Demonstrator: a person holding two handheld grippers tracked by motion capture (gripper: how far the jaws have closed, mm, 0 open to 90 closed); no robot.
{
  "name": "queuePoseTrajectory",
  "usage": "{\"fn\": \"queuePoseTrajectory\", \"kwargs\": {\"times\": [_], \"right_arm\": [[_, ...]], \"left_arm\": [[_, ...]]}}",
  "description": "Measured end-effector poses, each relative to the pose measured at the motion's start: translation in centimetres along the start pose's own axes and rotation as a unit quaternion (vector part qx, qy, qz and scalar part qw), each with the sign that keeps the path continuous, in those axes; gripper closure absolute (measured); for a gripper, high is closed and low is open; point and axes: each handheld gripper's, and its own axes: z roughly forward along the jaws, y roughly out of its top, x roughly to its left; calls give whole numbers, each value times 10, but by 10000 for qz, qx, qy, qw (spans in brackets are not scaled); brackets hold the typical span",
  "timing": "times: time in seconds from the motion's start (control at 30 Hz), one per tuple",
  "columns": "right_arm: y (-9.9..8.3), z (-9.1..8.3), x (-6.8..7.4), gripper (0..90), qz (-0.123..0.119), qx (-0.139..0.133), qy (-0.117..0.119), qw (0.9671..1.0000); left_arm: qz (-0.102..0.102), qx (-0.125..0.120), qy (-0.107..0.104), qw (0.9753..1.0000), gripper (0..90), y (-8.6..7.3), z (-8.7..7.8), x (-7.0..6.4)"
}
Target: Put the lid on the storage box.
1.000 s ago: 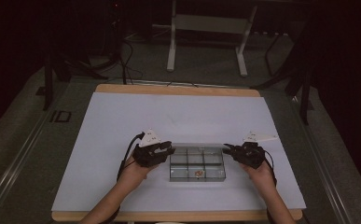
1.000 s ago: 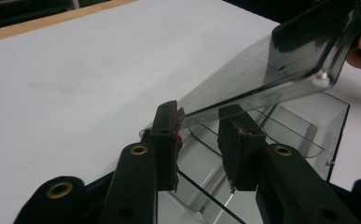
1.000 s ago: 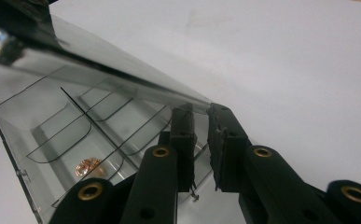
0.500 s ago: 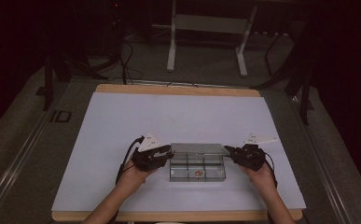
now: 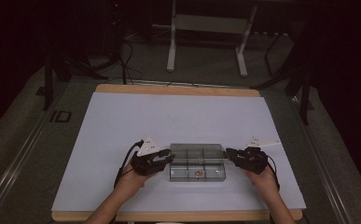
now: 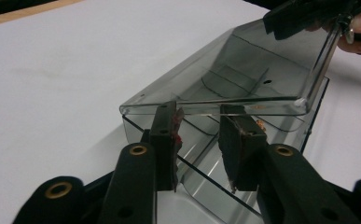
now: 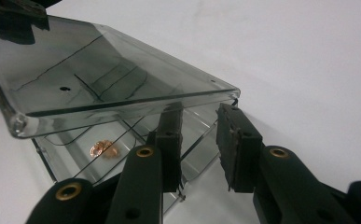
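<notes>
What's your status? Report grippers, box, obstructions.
Left gripper and right gripper open, one at each end of the clear compartment box. Lid raised at a tilt, small coppery piece inside. White table clear around it.

Clear box lid [image 5: 197, 150] raised since 0.5 s ago, far edge tilted up; both hand-held grippers under lid ends.

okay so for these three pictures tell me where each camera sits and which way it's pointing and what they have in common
High view: fixed above the person's side, looking forward and down on the table; forearms enter from below, left gripper and right gripper flank the clear box.
Left gripper view: rides the left gripper, looking along its jaws under the raised lid; the other hand shows top right.
Right gripper view: rides the right gripper, looking at the box's opposite end.
Shared: the box with its lid tilted up.
</notes>
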Motion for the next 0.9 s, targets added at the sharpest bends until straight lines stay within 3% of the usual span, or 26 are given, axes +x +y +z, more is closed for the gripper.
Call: {"fn": "queuePoseTrajectory", "kwargs": {"times": [0.57, 0.73, 0.9], "right_arm": [[-9, -5, -4, 608, 92, 98, 2, 9999], [-12, -5, -5, 585, 141, 84, 0, 9999], [-14, -6, -6, 572, 161, 76, -18, 9998]], "left_arm": [[-120, 235, -76, 9996, 474, -11, 1, -2], [-250, 254, -122, 9993, 467, -15, -1, 0], [-255, 291, -128, 9992, 460, -18, -2, 0]]}}
